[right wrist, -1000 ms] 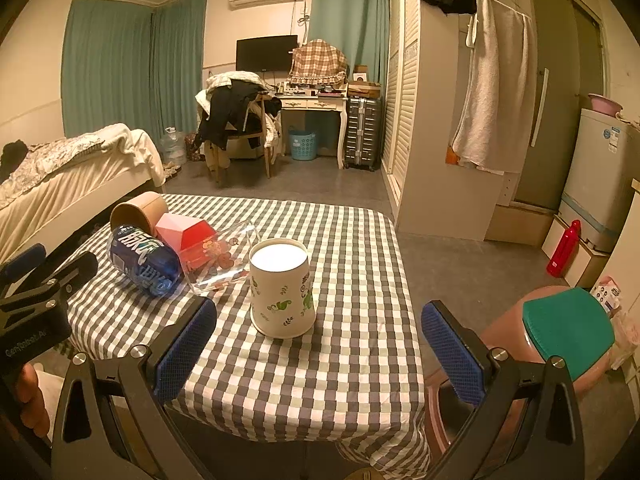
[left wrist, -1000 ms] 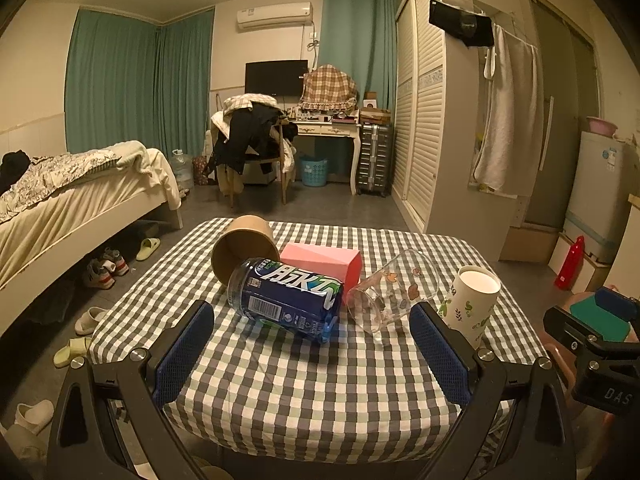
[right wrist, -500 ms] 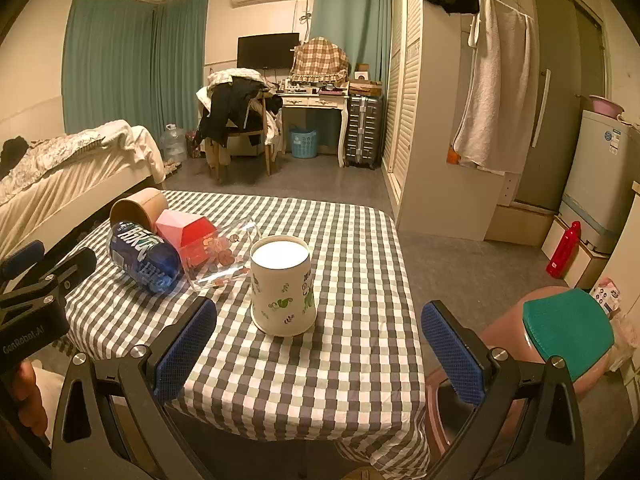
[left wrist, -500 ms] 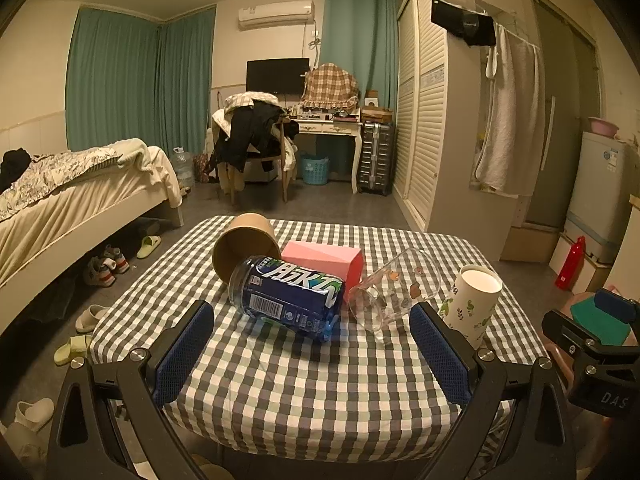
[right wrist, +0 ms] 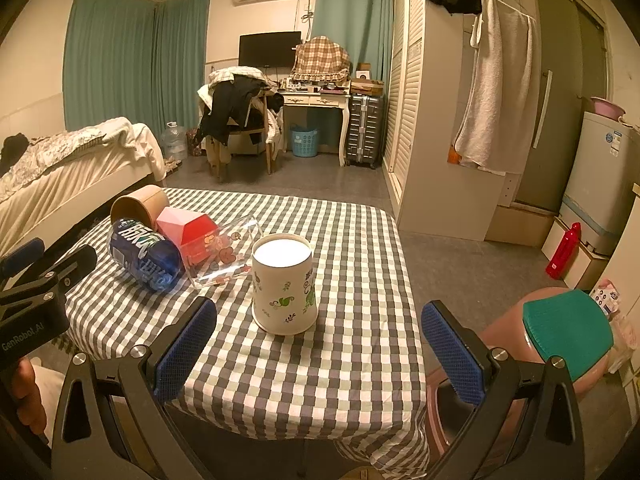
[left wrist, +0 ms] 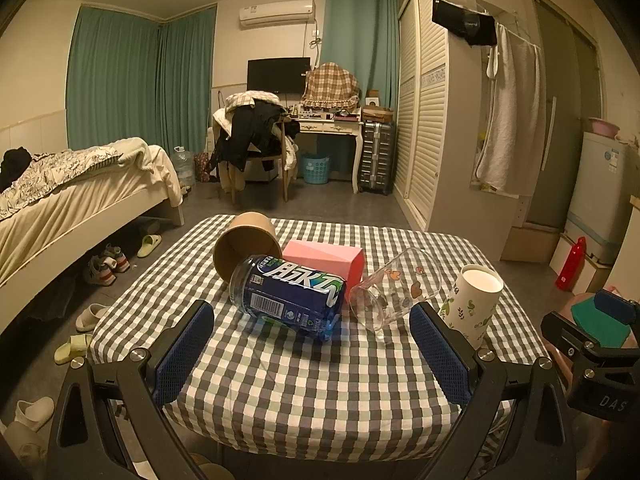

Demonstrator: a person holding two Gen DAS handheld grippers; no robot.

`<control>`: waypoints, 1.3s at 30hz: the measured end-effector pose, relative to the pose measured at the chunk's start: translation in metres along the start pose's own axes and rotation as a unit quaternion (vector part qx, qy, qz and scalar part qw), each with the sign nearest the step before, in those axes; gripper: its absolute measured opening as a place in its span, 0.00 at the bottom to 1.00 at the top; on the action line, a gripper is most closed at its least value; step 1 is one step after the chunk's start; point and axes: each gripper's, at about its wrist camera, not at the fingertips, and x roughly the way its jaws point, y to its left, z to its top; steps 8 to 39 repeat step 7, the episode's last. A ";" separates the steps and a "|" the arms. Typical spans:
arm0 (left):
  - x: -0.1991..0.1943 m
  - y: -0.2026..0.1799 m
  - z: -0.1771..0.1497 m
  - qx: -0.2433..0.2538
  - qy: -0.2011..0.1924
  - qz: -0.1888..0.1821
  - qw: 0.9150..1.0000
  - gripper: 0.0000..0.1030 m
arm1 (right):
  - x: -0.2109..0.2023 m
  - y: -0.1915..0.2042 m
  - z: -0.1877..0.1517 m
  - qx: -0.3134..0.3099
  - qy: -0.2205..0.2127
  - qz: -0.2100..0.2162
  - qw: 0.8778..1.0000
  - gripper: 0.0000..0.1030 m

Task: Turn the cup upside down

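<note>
Cup (right wrist: 283, 287) stands upright, untouched; right tool (right wrist: 320, 348) gapes level before it.

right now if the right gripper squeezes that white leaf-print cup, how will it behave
The white cup looks like thin paper and apparently empty: probably light, and it may dent under a hard squeeze. Upright on soft checked cloth, a sideways nudge could tip it.

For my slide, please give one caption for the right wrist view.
Open right gripper facing an upright leaf-printed paper cup on the checked table.

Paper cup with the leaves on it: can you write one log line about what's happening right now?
paper cup upright on table, untouched | right claw open, short of cup | left claw open | flip not begun
</note>
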 end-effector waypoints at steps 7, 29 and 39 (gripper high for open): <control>0.001 0.002 -0.001 -0.001 0.001 -0.003 1.000 0.98 | 0.001 0.000 -0.002 -0.001 0.001 0.000 1.000 1.00; 0.001 0.002 -0.001 -0.001 0.001 -0.003 1.000 0.98 | 0.001 0.000 -0.002 -0.001 0.001 0.000 1.000 1.00; 0.001 0.002 -0.001 -0.001 0.001 -0.003 1.000 0.98 | 0.001 0.000 -0.002 -0.001 0.001 0.000 1.000 1.00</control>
